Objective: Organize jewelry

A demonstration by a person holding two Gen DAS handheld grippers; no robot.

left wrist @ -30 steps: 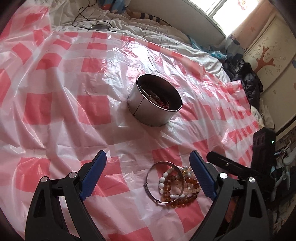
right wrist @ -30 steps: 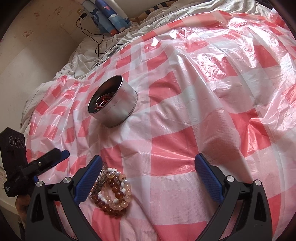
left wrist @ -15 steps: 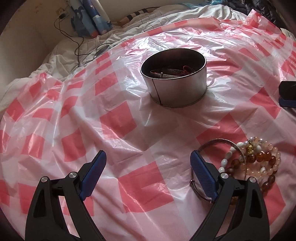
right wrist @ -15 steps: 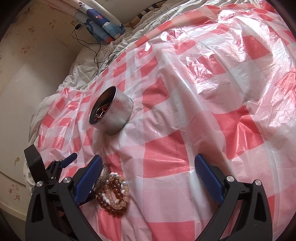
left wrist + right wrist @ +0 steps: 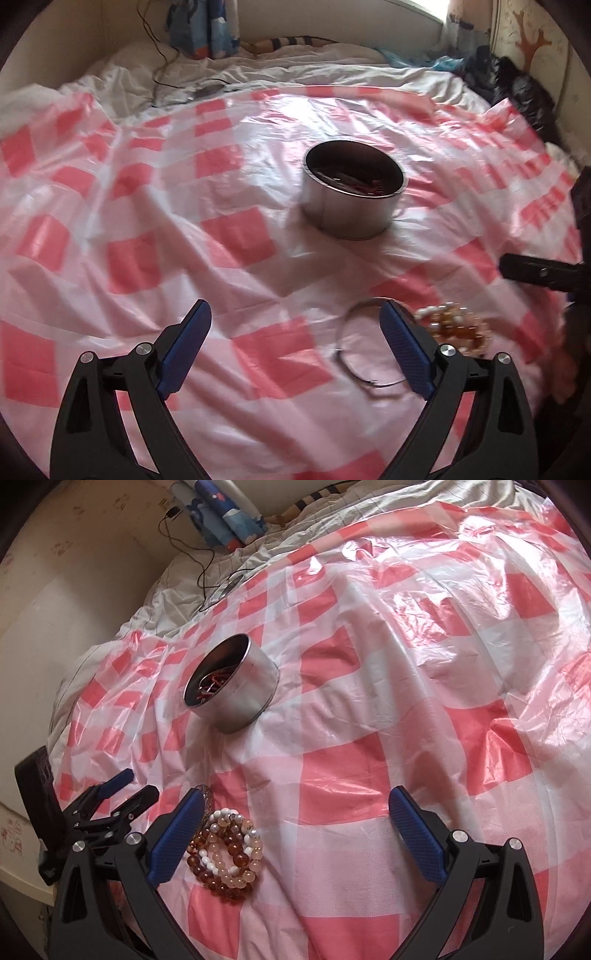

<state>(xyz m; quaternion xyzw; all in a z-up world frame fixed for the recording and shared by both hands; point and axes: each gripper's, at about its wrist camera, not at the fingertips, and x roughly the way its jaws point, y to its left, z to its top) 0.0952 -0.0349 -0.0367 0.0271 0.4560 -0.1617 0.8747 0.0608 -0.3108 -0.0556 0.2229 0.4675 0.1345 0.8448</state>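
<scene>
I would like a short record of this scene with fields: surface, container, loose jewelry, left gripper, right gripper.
surface: pink and white checked plastic sheet spread over a bed
container: round metal tin, lid off, reddish jewelry inside
loose jewelry: pile of beaded bracelets and a thin metal bangle, lying on the sheet, outside the tin
left gripper: open, empty, its right finger over the bangle
right gripper: open, empty, bracelets beside its left finger

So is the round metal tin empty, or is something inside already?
Not empty. The tin stands upright with no lid, and thin red and metallic pieces lie inside it; what they are exactly cannot be told.
</scene>
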